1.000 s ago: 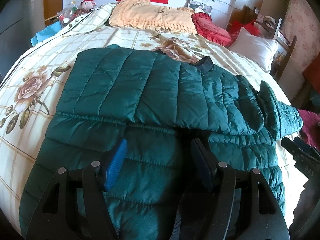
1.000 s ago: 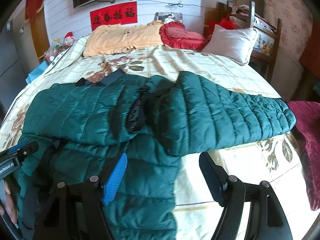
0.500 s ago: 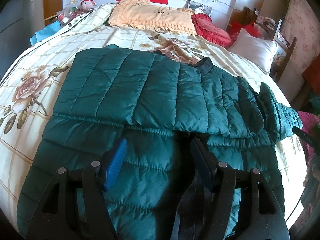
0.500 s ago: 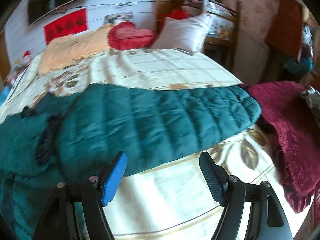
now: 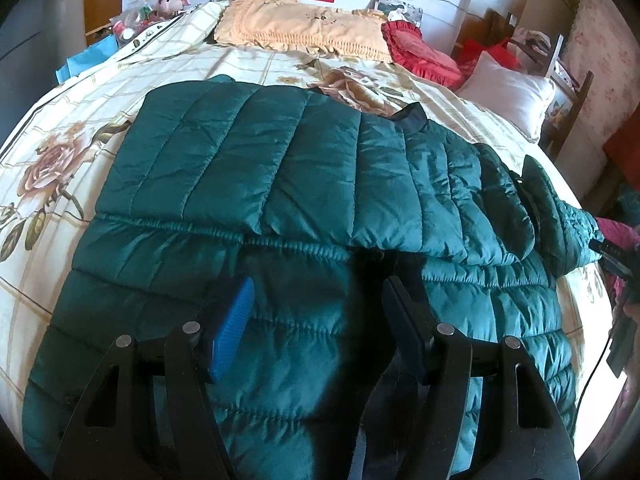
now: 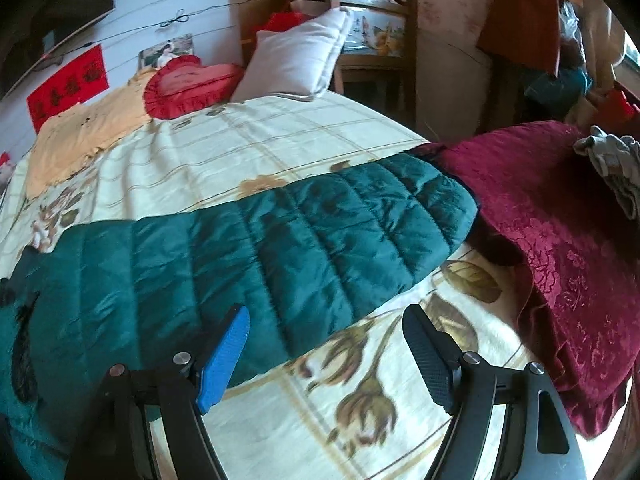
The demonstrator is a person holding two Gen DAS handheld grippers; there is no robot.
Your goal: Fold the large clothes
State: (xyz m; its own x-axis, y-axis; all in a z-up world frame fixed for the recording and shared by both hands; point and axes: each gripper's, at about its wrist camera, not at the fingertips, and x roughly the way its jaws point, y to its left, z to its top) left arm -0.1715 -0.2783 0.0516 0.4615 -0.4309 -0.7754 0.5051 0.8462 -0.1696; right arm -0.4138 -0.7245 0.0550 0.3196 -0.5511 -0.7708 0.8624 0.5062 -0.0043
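I see the dark green quilted puffer jacket (image 5: 304,208) spread flat on the cream floral bedspread (image 5: 60,152), one sleeve folded across its body. My left gripper (image 5: 316,328) hangs over the jacket's lower half, its blue and black pads apart with nothing pinched between them. My right gripper (image 6: 326,354) hovers above the other green sleeve (image 6: 280,248), which lies stretched toward the dark red embossed blanket (image 6: 560,248) at the bed's edge. Its jaws have just been opening and grip nothing; only bedspread and the sleeve's near edge lie beneath the gap.
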